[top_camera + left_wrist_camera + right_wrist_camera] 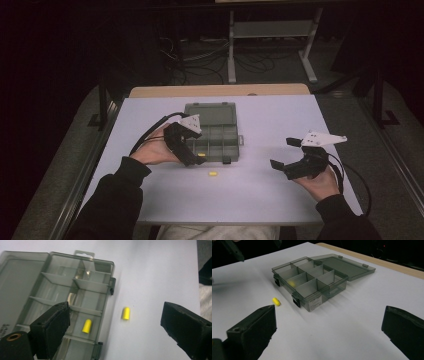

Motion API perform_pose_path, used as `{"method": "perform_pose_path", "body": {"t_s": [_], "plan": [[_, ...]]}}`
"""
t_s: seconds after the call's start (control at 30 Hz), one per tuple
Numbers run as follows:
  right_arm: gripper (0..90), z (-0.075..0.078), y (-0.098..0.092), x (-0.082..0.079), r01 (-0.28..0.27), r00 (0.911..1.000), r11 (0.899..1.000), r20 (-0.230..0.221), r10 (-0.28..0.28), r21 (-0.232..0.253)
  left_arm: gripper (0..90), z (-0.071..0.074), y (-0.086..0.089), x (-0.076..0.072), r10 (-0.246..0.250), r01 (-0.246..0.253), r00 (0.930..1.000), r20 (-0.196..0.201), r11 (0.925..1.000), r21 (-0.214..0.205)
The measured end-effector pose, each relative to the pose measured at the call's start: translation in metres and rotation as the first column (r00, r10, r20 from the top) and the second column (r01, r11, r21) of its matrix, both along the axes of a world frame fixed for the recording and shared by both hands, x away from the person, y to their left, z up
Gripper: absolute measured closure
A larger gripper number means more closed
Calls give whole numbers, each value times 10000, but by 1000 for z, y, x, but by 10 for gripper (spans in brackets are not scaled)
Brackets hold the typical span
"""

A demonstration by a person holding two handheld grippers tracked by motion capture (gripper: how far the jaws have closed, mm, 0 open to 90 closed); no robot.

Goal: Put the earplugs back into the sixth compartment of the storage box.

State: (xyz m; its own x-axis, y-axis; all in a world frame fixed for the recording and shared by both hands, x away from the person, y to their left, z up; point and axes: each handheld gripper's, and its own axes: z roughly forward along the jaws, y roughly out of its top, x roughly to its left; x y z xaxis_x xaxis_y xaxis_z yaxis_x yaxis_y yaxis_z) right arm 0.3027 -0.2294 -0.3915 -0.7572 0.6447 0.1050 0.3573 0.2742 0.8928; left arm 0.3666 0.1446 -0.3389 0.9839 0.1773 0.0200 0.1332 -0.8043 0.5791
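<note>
Left gripper view — hand-held gripper wide open, empty

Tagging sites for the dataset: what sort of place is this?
Probably a lab or workshop recording station: a white table in a dark room, loose cables on the floor behind, a metal stand, and a compartment box.

So there's a smoky see-through organizer box sitting on the table with its lid flipped fully open and lying flat behind it. One little yellow earplug lies inside a front-row compartment. A second earplug lies on the table just beside the box's latch side.
</note>
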Motion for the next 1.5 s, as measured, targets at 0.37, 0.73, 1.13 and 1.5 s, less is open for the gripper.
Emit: {"method": "perform_pose_path", "body": {"t_s": [0.37, 0.73, 1.13, 1.5], "plan": [[0, 0, 0, 0, -11, 10000, 10000, 27, 11, 0, 90, -22, -25, -14, -546, 545, 9985, 50, 9983, 226], [0, 0, 0, 0, -29, 10000, 10000, 8, 29, -8, 122, -42, -36, -21, -861, 862, 9963, -47, 9938, 700], [0, 0, 0, 0, -43, 10000, 10000, 22, 43, -5, 196, -58, -43, -24, -1140, 1178, 9928, -378, 9860, 1181], [0, 0, 0, 0, -63, 10000, 10000, 26, 63, 2, 334, -70, -44, -20, -1190, 1258, 9917, -497, 9773, 1705]]}}
